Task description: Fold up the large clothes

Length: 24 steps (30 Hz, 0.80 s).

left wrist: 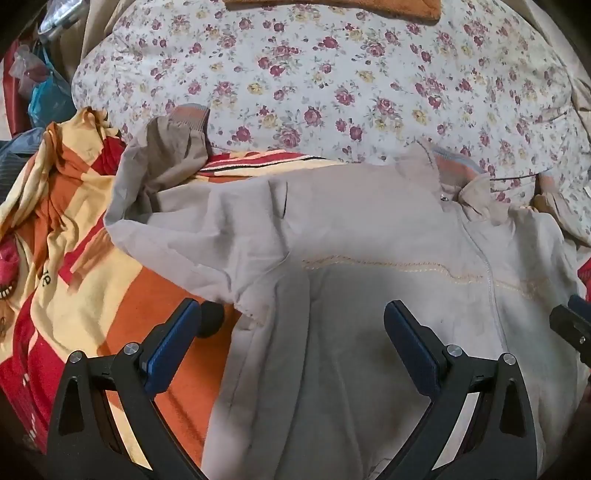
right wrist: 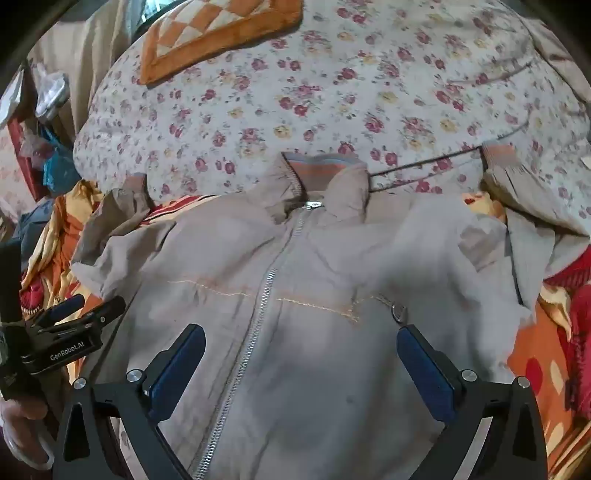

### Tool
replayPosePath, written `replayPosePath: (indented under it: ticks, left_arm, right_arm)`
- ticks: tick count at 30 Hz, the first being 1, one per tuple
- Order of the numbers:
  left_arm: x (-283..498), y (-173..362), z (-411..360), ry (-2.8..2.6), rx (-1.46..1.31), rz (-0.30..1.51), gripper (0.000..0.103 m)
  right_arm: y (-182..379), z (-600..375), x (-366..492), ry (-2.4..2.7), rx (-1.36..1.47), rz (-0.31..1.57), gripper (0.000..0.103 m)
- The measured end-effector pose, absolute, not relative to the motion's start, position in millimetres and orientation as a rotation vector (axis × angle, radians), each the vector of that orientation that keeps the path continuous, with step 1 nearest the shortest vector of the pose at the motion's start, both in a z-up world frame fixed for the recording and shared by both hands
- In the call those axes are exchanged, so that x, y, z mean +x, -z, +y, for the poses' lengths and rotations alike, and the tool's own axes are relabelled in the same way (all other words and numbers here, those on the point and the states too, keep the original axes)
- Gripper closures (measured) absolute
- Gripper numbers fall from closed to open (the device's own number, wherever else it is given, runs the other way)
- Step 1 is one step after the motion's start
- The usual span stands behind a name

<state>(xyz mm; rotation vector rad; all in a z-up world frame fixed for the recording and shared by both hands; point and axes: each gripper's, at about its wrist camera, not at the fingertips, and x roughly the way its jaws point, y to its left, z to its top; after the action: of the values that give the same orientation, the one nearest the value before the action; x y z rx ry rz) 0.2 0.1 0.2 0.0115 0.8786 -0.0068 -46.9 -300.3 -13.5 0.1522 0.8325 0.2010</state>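
The left gripper (left wrist: 291, 332) has its jaws spread wide and released, gripping nothing; its blue pads (left wrist: 170, 350) hang above cloth without pressing on it. Between them lies the left side panel of a beige zip jacket (left wrist: 369, 229), with one finger over the jacket's edge where it meets the orange and red striped blanket (left wrist: 110, 288). The right gripper (right wrist: 301, 354) is likewise wide open and empty, poised over the jacket's (right wrist: 332, 258) chest, with the metal zipper (right wrist: 255, 332) running up between its fingers, nearer the left one.

The jacket lies front up and zipped on the bed, spread roughly flat, its collar (right wrist: 317, 166) pointing away from both cameras. A line of pale stitching (right wrist: 314, 304) crosses the chest on both sides of the zipper. Seen from the right wrist, a small round zip pull (right wrist: 399, 310) rests on the jacket just beyond the right finger. One sleeve is bent up beyond the jacket's left shoulder, its ribbed cuff (left wrist: 190, 118) lying on the floral quilt (left wrist: 332, 74); the other sleeve reaches out past the right shoulder, its cuff (right wrist: 498, 155) also on the quilt. The floral quilt covers the bed beyond the collar, and an orange checked mat (right wrist: 218, 33) lies on it farther from the jacket. The striped blanket bunches beside the jacket on both sides. In the right wrist view, the left gripper's body and the gloved hand (right wrist: 22, 424) holding it appear left of the jacket.
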Motion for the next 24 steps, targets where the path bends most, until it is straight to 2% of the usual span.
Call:
replayPosePath:
  ticks: [24]
  left_arm:
    - [2.6,5.3,-1.4,-0.008,0.026,0.907,0.003]
  right_arm:
    - [25.5,-287.1,-50.8,-0.150,0.085,0.839,0.000]
